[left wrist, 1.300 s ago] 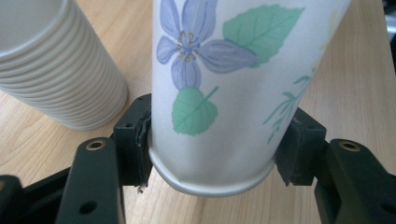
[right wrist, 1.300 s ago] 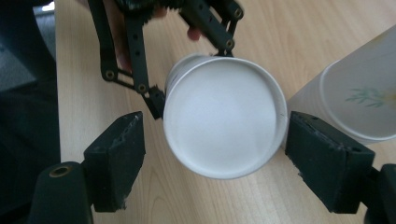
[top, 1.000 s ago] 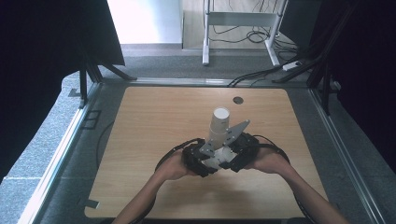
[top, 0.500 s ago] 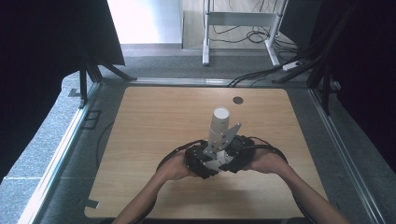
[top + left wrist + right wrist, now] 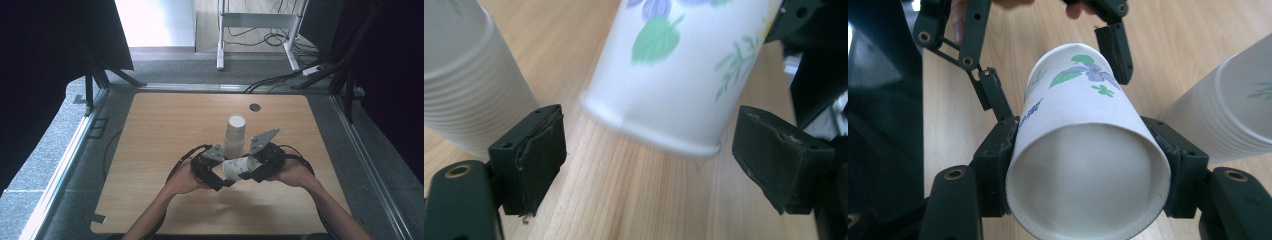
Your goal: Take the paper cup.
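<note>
Sideways, the seemingly empty flowered cup (image 5: 1083,150) sits clamped in the right hand-held gripper (image 5: 1088,165), left hand-held gripper (image 5: 649,150) gaping around its base.

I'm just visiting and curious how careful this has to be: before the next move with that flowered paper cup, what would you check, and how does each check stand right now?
1. Right gripper has the flowered cup clamped near its rim, one jaw on each side: ok.
2. Cup wall not crushed; the mouth looks round in the right gripper view: ok.
3. Left gripper open, its pads either side of the cup's base without touching: ok.
4. Stack of cups upright on the table, apart from the held cup: ok.
5. Whether a second cup is stuck inside the held one: cannot tell.
</note>
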Demonstrator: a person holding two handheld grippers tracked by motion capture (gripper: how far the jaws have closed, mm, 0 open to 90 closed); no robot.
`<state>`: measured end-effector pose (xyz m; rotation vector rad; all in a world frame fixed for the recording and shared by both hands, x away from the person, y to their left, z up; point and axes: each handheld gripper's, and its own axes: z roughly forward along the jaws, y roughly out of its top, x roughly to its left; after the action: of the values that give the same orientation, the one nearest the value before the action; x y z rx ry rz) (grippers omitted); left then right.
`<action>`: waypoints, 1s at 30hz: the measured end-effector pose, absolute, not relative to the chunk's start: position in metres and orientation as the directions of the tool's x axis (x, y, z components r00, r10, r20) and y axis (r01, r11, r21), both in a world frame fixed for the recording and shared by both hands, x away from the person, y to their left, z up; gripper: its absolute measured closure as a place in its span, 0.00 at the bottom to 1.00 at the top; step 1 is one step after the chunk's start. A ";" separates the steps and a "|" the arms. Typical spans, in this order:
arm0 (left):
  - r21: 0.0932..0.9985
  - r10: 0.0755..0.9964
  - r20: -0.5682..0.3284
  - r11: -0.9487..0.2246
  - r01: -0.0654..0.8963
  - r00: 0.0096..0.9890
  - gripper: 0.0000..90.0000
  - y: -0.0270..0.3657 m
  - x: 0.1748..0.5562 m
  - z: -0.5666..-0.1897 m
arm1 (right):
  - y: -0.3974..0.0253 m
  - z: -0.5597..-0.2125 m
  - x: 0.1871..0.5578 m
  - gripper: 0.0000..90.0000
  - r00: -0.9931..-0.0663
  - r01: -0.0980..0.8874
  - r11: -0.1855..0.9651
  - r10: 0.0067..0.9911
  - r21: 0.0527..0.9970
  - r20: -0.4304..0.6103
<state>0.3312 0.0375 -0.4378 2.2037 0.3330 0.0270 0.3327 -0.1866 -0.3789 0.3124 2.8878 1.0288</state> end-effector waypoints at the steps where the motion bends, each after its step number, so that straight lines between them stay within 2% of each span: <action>1: 0.796 0.237 -0.103 -0.562 0.223 0.966 0.16 0.041 0.332 -0.436 | -0.190 -0.378 0.333 0.41 -0.977 0.173 0.740 0.212 0.650 0.019; 5: 0.833 0.228 -0.133 -0.501 0.233 0.965 0.16 0.048 0.331 -0.435 | -0.203 -0.380 0.332 0.41 -0.974 0.182 0.669 0.225 0.720 0.037; 15: 0.869 0.178 -0.137 -0.450 0.205 0.974 0.18 0.049 0.327 -0.441 | -0.222 -0.399 0.327 0.41 -0.976 0.191 0.525 0.195 0.829 0.101; 22: 0.878 0.134 -0.140 -0.442 0.186 0.981 0.23 0.045 0.325 -0.446 | -0.225 -0.408 0.324 0.41 -0.981 0.181 0.489 0.153 0.853 0.120; 30: 0.888 0.096 -0.145 -0.427 0.172 0.985 0.35 0.046 0.323 -0.449 | -0.223 -0.410 0.325 0.41 -0.983 0.179 0.489 0.129 0.854 0.132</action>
<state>0.3230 0.0457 -0.4486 2.0150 0.1894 -0.0860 0.3245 -0.2232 -0.4095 0.2853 2.7536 1.5883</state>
